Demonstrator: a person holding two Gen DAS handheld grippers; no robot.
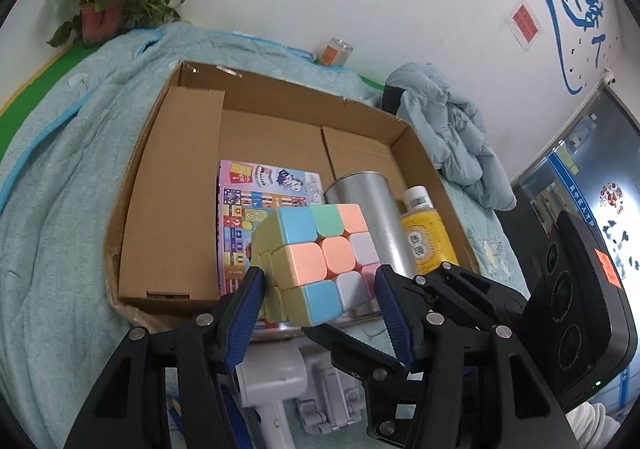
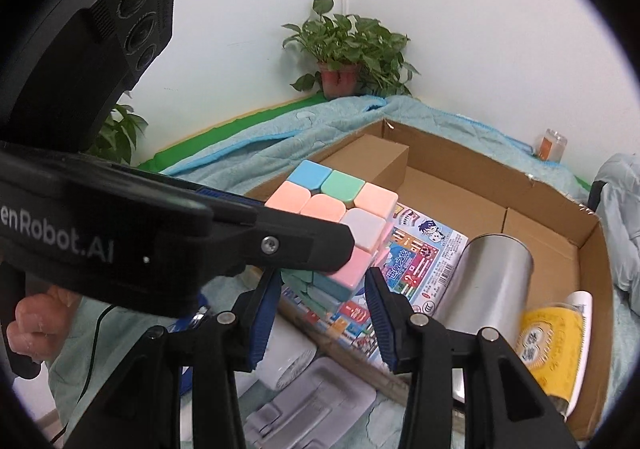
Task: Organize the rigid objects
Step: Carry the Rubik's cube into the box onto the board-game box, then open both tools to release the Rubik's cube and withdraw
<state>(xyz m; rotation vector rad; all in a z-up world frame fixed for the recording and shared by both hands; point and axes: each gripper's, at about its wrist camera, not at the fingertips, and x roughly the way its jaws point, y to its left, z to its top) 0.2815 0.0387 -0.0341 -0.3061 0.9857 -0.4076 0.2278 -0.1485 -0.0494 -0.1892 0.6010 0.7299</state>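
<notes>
Grips the cube [image 1: 316, 261] between left fingers [image 1: 248, 305] set partway open, above the near rim of the box [image 1: 168, 169] on the bed [image 1: 60, 169]. Keeps right fingers [image 2: 262, 313] parted just beneath, seemingly empty. Risks a slip or twisted layer from the low, off-centre pinch, or a knock against the can [image 1: 376, 217], bottle [image 1: 428, 237] or right fingers when lowering.

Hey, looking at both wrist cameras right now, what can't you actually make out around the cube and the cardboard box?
- Pastel cube: its underside; right wrist view, the left gripper covers its near-left side.
- Game sheet: near part behind the cube; print too small.
- Yellow bottle: blurred and cut by the box wall, right wrist view.
- Grey plastic pieces: behind the fingers, unidentifiable.
- Right gripper: whether it touches the cube.
</notes>
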